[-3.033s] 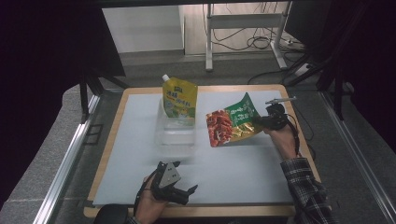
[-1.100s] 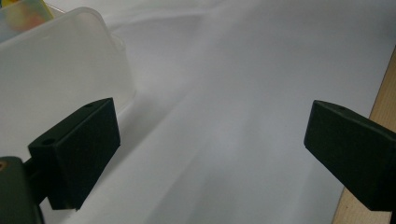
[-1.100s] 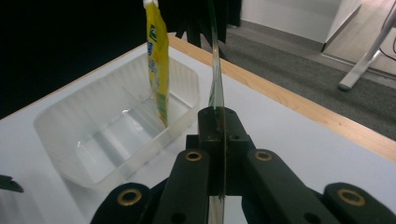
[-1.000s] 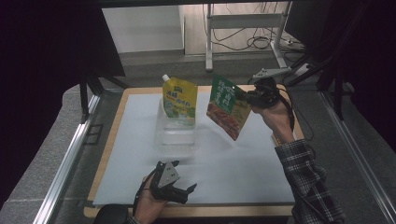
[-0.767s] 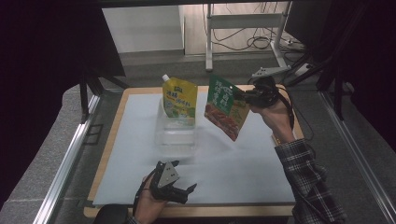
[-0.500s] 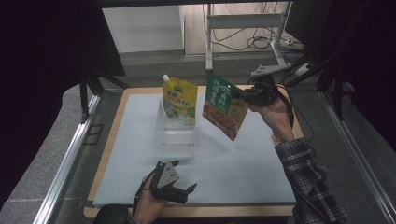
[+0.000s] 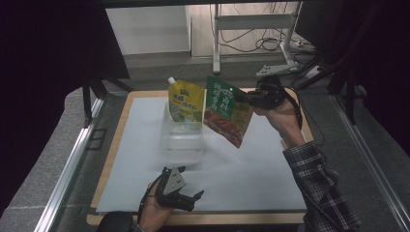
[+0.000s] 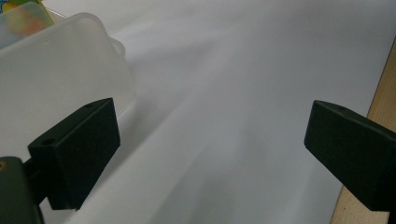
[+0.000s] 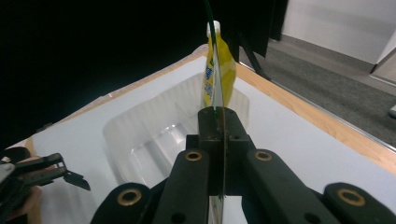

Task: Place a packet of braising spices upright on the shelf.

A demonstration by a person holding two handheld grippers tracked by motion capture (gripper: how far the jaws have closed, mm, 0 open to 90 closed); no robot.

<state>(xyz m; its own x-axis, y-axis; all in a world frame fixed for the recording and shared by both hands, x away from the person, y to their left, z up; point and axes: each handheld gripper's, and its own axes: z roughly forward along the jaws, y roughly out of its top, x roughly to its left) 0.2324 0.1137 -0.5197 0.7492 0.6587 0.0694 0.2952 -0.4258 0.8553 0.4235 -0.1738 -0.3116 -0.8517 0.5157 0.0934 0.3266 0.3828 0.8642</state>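
— Pouches, two of them. See the green and red pouch [image 7: 227,110] up in the middle of the high view? It hangs in the air, tilted, its lower corner over the white sheet [image 7: 241,169].

— What's holding it?

— The right tool [image 7: 247,98], pressed together on the pouch's upper right edge. In the right gripper view the jaws pinch the pouch edge-on, a thin line between them.

— And the yellow pouch [image 7: 185,101]?

— Standing upright in the far end of the clear plastic tub [image 7: 183,142], just left of the hanging pouch. Whether the two pouches touch, I can't tell.

— The other hand?

— Low in the frame, near the front edge of the table [image 7: 116,145]. The left tool [image 7: 191,197] lies there with its jaws spread wide, nothing between them. Its own view shows the tub's corner [image 8: 60,70] at upper left.
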